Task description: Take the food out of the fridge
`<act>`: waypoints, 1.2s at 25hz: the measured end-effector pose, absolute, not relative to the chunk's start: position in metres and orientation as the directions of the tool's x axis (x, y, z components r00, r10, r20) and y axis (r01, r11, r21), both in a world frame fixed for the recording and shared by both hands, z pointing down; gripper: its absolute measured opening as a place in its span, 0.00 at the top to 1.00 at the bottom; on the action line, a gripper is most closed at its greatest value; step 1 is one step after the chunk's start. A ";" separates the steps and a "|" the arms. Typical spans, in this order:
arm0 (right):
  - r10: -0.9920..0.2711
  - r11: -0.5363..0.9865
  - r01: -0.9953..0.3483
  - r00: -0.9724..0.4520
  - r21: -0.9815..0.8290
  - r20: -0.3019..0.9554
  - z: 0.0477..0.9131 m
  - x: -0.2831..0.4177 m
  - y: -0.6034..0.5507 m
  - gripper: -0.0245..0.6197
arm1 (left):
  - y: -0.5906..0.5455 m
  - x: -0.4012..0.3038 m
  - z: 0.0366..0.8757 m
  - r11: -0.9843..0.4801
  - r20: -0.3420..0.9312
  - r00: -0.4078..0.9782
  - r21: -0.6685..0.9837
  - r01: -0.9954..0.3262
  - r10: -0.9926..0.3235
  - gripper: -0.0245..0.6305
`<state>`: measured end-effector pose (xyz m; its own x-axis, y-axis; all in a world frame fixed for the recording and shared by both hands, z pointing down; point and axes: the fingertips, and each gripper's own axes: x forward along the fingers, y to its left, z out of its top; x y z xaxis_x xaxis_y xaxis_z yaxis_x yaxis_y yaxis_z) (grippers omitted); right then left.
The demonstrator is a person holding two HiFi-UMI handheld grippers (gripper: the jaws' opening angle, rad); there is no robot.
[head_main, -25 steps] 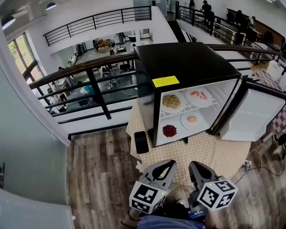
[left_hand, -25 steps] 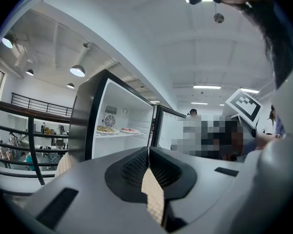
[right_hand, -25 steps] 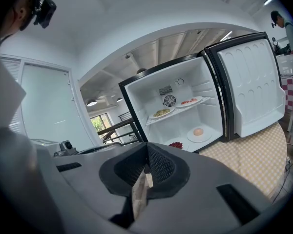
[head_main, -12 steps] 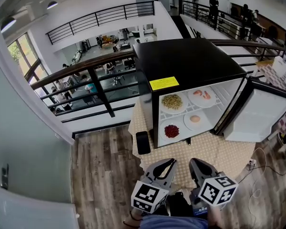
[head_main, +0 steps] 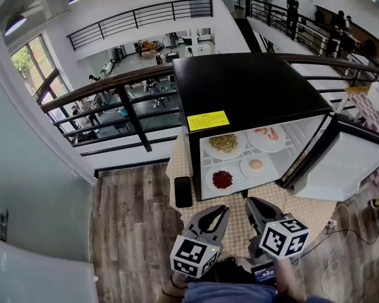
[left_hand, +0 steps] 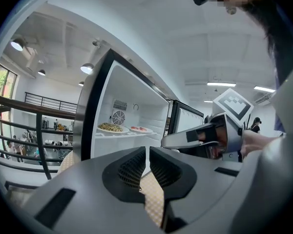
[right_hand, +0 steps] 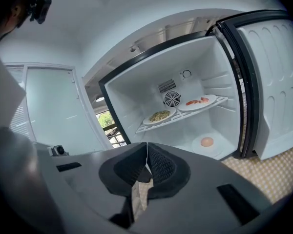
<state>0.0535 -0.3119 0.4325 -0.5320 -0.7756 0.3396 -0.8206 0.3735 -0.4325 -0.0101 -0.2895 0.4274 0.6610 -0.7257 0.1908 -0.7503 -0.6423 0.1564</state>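
On checked tablecloth [head_main: 240,223]: open fridge [head_main: 246,100]

Fridge door [head_main: 350,166] cut off at right edge, red food [head_main: 222,180] too small to identify
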 end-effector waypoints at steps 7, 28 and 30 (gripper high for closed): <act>-0.738 0.410 -0.758 -0.603 -0.507 0.304 0.424 0.055 -0.354 0.93 | -0.304 0.000 0.428 -0.610 0.204 0.627 0.146 -0.779 -0.752 0.93; -0.780 0.311 -0.725 -0.565 -0.615 0.271 0.424 0.051 -0.458 0.81 | -0.327 -0.009 0.424 -0.530 0.227 0.533 0.082 -0.844 -0.815 0.93; -0.787 0.293 -0.749 -0.542 -0.595 0.295 0.430 0.053 -0.464 0.77 | -0.329 -0.010 0.424 -0.526 0.229 0.529 0.079 -0.847 -0.817 0.93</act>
<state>0.0533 -0.4645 0.4301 -0.5423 -0.7865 0.2953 -0.7488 0.2931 -0.5945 -0.0104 -0.3286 0.4237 0.5288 -0.8174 0.2288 -0.8469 -0.5258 0.0788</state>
